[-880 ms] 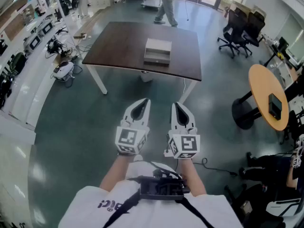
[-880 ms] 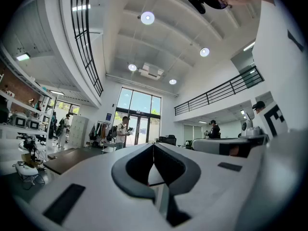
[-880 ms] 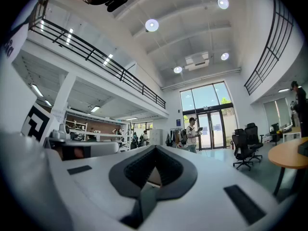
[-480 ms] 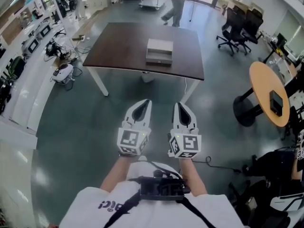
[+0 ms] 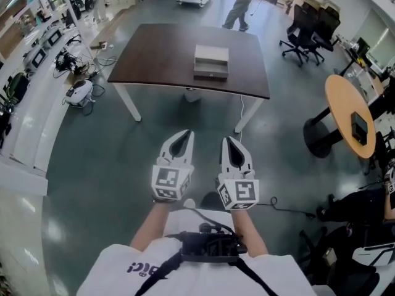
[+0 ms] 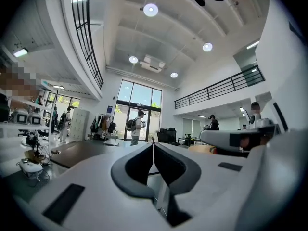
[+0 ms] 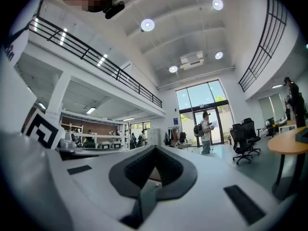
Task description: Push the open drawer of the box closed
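Left gripper [image 5: 184, 135] and right gripper [image 5: 228, 142]: side by side above the floor, fingers clenched on nothing. Dark bench [image 5: 154, 54], well ahead: grey box [image 5: 212, 55] near its middle, open drawer [image 5: 209, 74] drawn out near-to-far toward the grippers, front facing them. Beyond: person on foot [image 5: 242, 8].

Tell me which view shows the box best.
The head view: the box sits whole on the table, seen from above. Neither gripper view shows the box; the left gripper view catches only part of the table.
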A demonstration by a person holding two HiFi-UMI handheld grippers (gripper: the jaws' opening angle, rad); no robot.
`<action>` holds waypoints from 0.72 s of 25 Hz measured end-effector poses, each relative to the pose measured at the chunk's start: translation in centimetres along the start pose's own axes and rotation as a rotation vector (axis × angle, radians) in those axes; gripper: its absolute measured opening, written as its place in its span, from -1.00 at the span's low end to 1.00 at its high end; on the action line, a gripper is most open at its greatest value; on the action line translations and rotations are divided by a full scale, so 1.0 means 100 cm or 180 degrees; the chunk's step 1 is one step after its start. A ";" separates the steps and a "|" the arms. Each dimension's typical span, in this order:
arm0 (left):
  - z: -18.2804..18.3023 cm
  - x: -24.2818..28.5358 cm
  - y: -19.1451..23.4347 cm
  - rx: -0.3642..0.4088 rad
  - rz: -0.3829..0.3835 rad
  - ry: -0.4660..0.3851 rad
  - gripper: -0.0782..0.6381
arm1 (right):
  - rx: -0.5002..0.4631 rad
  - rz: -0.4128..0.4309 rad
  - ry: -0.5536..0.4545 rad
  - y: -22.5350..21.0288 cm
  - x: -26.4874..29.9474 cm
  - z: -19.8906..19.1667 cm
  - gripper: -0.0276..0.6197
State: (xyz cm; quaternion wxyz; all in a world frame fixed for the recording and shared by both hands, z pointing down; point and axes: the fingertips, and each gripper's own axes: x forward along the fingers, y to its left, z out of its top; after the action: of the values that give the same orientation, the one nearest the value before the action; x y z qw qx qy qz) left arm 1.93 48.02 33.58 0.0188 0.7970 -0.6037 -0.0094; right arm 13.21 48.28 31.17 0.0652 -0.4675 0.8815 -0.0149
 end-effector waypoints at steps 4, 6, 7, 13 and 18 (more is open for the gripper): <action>-0.008 -0.002 0.016 -0.0204 0.0005 -0.0004 -0.74 | -0.0012 0.0101 0.0053 0.017 0.008 -0.007 -0.91; -0.007 0.002 0.025 -0.0227 0.0007 -0.0025 -0.74 | -0.0016 -0.0007 -0.0066 0.018 0.016 0.001 -0.91; -0.005 0.006 0.025 -0.0220 0.0004 -0.0041 -0.74 | -0.0008 -0.0059 -0.0105 0.013 0.019 0.003 -0.90; -0.007 0.043 0.031 -0.0084 0.0102 -0.0113 -0.74 | -0.0108 0.0057 -0.0068 -0.013 0.057 -0.009 -0.90; -0.011 0.096 0.057 -0.0026 0.0226 -0.0050 -0.74 | -0.0065 0.0280 -0.0095 -0.030 0.120 -0.017 -0.90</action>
State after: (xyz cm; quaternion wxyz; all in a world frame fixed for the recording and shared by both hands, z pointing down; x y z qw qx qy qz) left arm -0.92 37.26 34.95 0.0176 0.7749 -0.6316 -0.0174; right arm 8.81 36.58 31.87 0.0742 -0.4291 0.9002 0.0040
